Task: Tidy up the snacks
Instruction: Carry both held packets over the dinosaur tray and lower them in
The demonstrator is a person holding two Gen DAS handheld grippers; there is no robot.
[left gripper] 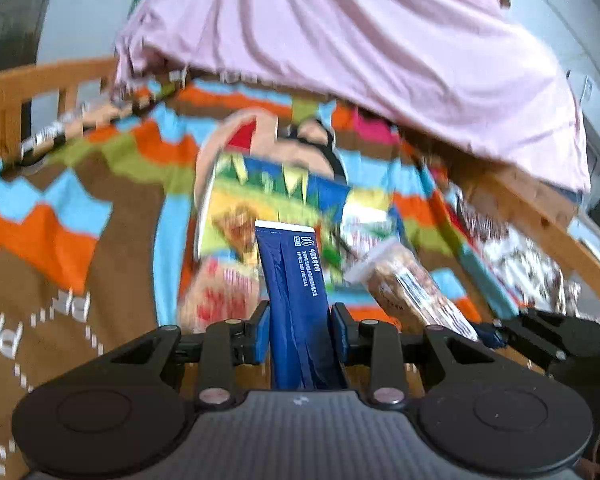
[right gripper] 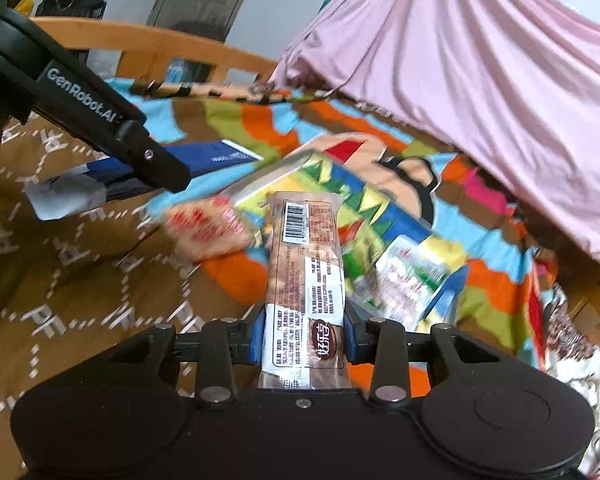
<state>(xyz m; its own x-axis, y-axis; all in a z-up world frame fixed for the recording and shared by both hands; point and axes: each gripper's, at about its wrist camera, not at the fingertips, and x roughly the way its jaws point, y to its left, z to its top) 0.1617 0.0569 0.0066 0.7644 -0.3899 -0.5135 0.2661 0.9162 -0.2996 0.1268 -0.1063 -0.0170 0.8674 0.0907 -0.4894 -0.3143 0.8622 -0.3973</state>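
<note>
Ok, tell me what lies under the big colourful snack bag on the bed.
The colourful snack bag lies on the patterned blanket, overlapping a cartoon figure printed on it. Whether anything else sits beneath the bag is hidden.

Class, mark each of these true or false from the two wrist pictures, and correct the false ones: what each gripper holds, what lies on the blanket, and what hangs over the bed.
1. The left gripper is shut on a blue pack. True.
2. The right gripper is open and holds nothing. False: it is shut on a clear-wrapped snack bar.
3. A pink cloth hangs over the far side of the bed. True.
4. The blanket is plain white. False: it is brown with orange, blue and green patches.
5. A colourful snack bag lies on the blanket beyond the bar. True.
</note>
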